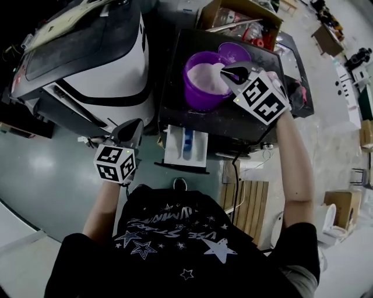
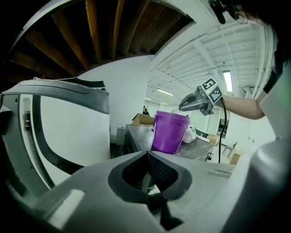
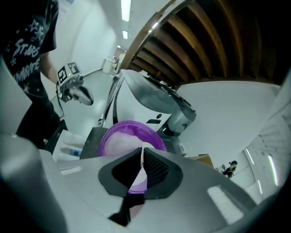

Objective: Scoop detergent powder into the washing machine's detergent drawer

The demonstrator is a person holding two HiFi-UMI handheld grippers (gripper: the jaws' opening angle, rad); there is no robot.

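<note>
A purple bucket [image 1: 202, 81] of white detergent powder stands on the dark washing machine top [image 1: 175, 99], its purple lid [image 1: 235, 53] lying behind it. My right gripper [image 1: 226, 71] hangs over the bucket's far rim, shut on a thin white scoop [image 3: 142, 160] seen edge-on above the bucket [image 3: 122, 136]. The white detergent drawer [image 1: 185, 145] stands pulled out at the machine's front, with a blue part inside. Left of the drawer, my left gripper [image 1: 132, 127] is shut on nothing, away from the bucket [image 2: 170, 132].
A large white and black appliance [image 1: 87, 58] stands to the left of the washing machine. A cardboard box [image 1: 239, 17] sits behind the machine, a wooden pallet [image 1: 246, 204] lies on the floor at its front right.
</note>
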